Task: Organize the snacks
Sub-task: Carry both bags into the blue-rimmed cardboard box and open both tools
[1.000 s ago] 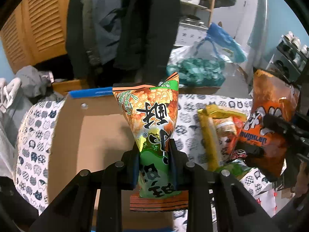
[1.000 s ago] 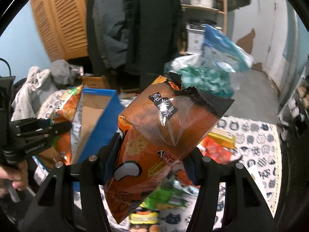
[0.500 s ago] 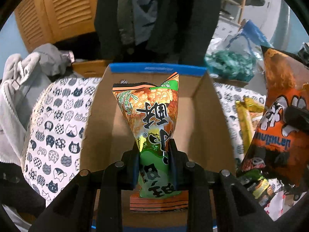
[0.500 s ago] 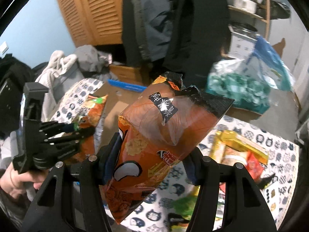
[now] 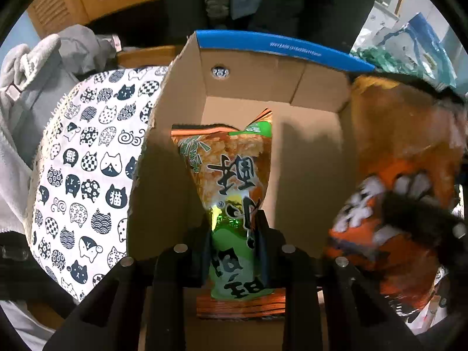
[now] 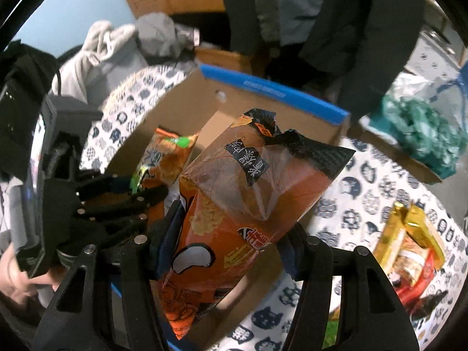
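Pointing lengthwise into cardboard box (image 5: pixel 310 93), green snack bag (image 5: pixel 231 172), left tool (image 5: pixel 232 234) pinching it

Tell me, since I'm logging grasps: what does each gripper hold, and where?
Left gripper: green-orange snack bag, pinched near its lower end. Right gripper: orange snack bag, around its lower middle.

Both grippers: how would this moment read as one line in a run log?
left gripper: shut on green-orange snack bag, over cardboard box | right gripper: shut on orange snack bag, beside it | stage: loading box
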